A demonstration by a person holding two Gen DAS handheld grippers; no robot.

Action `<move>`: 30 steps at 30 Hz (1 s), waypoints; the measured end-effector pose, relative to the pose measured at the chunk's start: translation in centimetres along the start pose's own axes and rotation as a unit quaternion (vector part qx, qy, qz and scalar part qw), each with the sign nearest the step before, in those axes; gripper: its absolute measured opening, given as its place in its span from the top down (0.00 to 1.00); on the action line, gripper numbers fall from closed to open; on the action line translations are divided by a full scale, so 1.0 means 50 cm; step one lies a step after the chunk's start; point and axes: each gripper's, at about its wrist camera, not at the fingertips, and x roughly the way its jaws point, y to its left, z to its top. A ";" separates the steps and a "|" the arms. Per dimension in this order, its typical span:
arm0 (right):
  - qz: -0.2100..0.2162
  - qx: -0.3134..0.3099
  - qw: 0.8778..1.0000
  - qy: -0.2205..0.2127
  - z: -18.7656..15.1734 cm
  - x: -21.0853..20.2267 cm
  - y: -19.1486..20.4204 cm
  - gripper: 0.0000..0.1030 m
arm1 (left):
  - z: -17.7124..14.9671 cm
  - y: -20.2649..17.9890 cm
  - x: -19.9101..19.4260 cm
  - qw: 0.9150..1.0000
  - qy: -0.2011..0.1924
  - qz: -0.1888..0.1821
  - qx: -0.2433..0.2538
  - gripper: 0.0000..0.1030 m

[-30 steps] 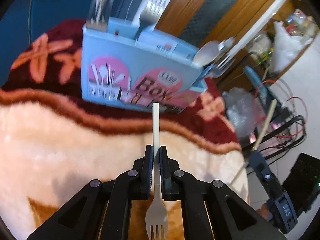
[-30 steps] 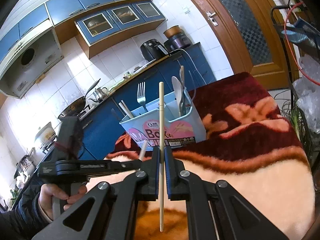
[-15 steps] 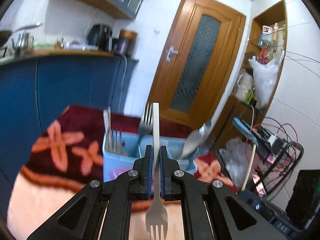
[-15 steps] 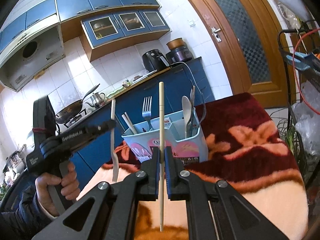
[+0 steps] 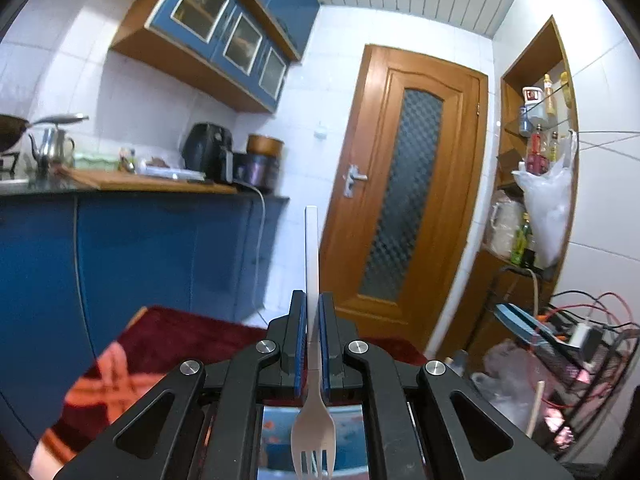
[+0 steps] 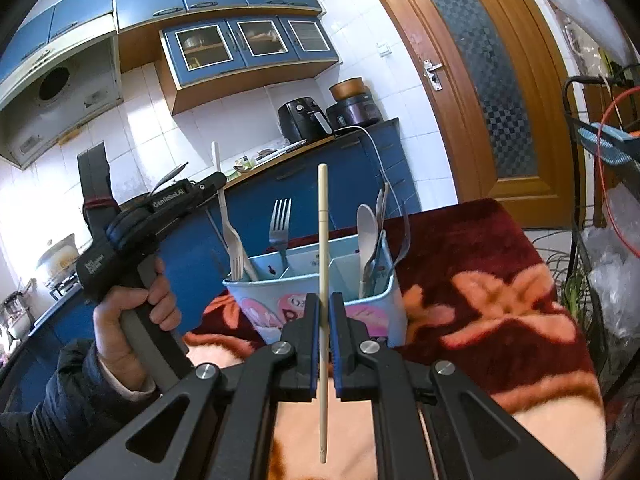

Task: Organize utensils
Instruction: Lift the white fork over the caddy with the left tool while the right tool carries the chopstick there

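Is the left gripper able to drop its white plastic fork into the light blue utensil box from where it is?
Probably yes: the left gripper holds the white plastic fork tines-down right over the light blue utensil box, leftmost compartment, nothing between.

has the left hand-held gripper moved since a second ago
Yes. The left hand-held gripper with its white fork has risen from below the utensil box rim to above it.
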 end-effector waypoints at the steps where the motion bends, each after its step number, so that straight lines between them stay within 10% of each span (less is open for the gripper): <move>1: -0.002 -0.004 1.000 0.000 0.004 0.004 0.000 0.93 | -0.003 0.002 0.005 1.000 -0.010 0.002 0.002 0.94; 30: -0.086 -0.118 0.986 -0.081 0.109 0.183 0.046 0.93 | -0.059 0.026 0.056 1.000 -0.003 0.015 0.007 0.94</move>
